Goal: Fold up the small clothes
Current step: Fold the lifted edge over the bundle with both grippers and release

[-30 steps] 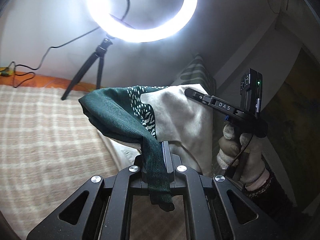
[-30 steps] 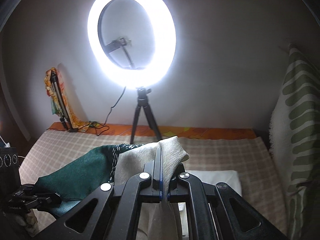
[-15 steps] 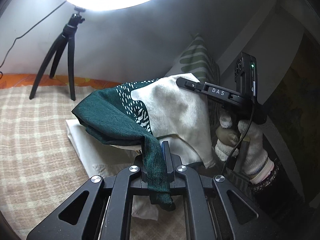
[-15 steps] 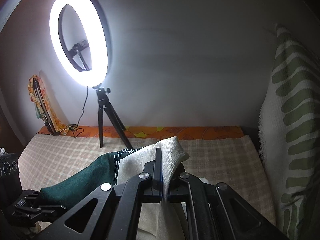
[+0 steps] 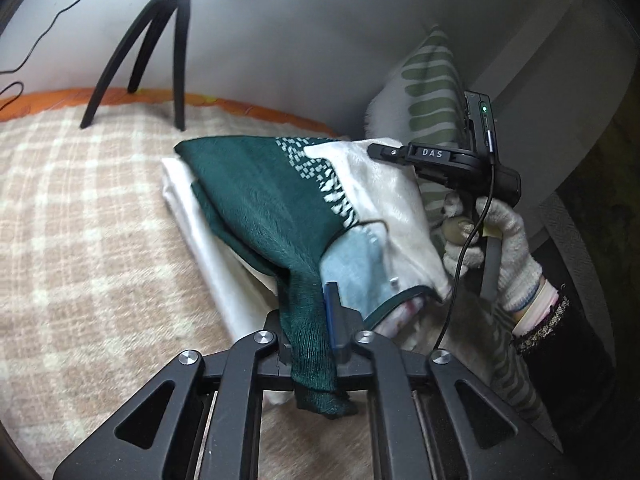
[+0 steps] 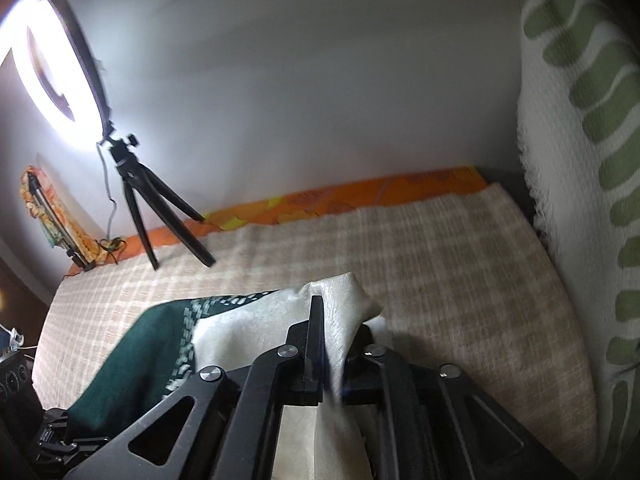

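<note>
A small green and cream garment (image 5: pixel 280 204) is held up between both grippers over a checked bed blanket (image 5: pixel 80 240). My left gripper (image 5: pixel 320 320) is shut on its dark green end, which hangs down through the fingers. My right gripper (image 6: pixel 328 340) is shut on the cream end (image 6: pixel 336 296); it shows at the right of the left wrist view (image 5: pixel 384 151), held by a gloved hand (image 5: pixel 504 240). Under the garment lies a folded white cloth (image 5: pixel 208 240).
A ring light (image 6: pixel 52 64) on a black tripod (image 6: pixel 152 208) stands at the back of the bed by the wall. A white pillow with green stripes (image 6: pixel 580 160) leans at the right. An orange sheet edge (image 6: pixel 360 196) runs along the wall.
Both grippers have moved down and to the right with the garment, bringing it low over the folded white cloth. The ring light has slid up and left in both views.
</note>
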